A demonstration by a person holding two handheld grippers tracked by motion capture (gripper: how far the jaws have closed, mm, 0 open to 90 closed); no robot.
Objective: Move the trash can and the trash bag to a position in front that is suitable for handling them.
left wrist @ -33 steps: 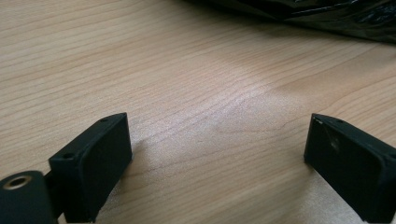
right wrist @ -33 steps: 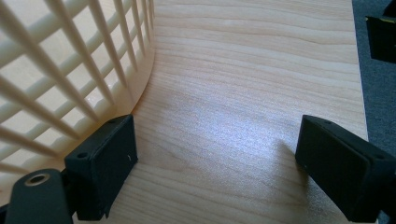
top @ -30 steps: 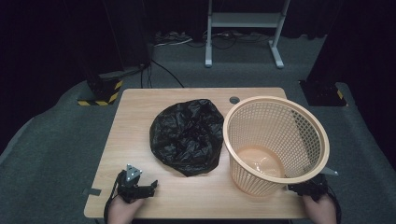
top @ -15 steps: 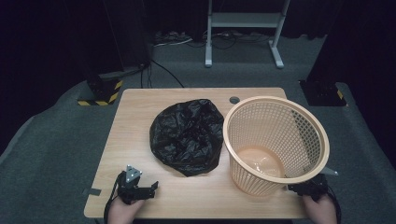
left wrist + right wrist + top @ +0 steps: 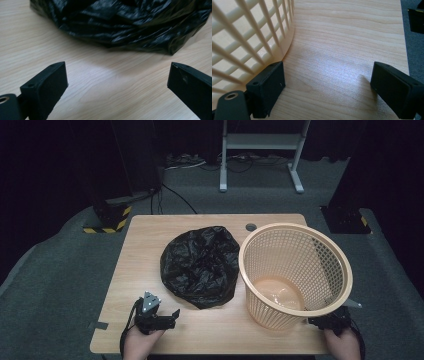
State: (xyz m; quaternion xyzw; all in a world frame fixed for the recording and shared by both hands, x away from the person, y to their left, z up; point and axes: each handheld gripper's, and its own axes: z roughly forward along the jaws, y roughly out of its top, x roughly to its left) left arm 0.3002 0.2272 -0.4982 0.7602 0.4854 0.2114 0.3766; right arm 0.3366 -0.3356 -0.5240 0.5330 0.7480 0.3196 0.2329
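I see almost no change over the last second. My left gripper (image 5: 167,316) sits at the same spot just in front of the black bag (image 5: 201,265), on the near side of it, and my right gripper (image 5: 327,322) is unmoved behind the near right side of the basket (image 5: 295,272). Neither bag nor basket has shifted against the other. If either hand has drifted, it is too slight for me to tell from the high view.
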